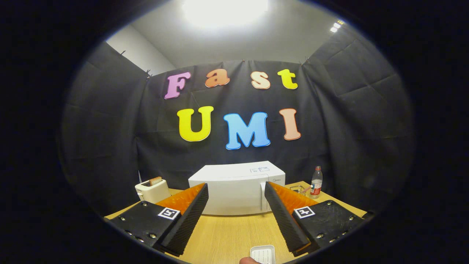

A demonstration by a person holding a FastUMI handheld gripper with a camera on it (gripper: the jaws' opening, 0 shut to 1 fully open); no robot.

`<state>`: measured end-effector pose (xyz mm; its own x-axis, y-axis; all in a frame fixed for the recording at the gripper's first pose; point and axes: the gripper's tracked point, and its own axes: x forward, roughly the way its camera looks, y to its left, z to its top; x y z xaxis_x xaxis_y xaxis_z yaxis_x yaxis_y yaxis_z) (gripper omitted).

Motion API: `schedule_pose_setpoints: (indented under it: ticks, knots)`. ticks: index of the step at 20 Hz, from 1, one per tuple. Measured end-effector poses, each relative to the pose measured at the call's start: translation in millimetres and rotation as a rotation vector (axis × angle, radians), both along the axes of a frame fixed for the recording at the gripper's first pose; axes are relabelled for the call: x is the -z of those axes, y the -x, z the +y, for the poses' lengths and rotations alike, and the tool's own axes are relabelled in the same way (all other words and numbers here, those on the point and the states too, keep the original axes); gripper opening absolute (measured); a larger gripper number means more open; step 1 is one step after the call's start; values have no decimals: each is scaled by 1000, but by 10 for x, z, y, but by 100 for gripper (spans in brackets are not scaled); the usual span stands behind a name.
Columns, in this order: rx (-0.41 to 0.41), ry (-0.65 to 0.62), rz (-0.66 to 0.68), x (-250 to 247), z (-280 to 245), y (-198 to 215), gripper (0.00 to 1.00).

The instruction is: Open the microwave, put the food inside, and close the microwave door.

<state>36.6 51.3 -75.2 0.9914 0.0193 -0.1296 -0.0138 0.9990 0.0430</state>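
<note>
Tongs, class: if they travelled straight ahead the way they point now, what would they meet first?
Probably the closed microwave. The tongs are open, empty above the wooden table, aimed at its front. Nothing stands between them, though depth is hard to judge.

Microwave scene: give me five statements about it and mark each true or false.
1. The microwave door is shut. True.
2. The gripper is shut on the microwave handle. False: its fingers are spread open, holding nothing, with the microwave beyond them.
3. A toaster with toast in it stands to one side of the microwave. True.
4. The bottle lies on its side on top of the microwave. False: it stands upright on the table beside the microwave.
5. A white tray sits on the table near the gripper's base. True.
</note>
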Motion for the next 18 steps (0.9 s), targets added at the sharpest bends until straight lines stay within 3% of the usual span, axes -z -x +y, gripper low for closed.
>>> schedule_pose_setpoints:
  ticks: [18]
  knots:
    - [-6,1,2,17,91,-50,98]
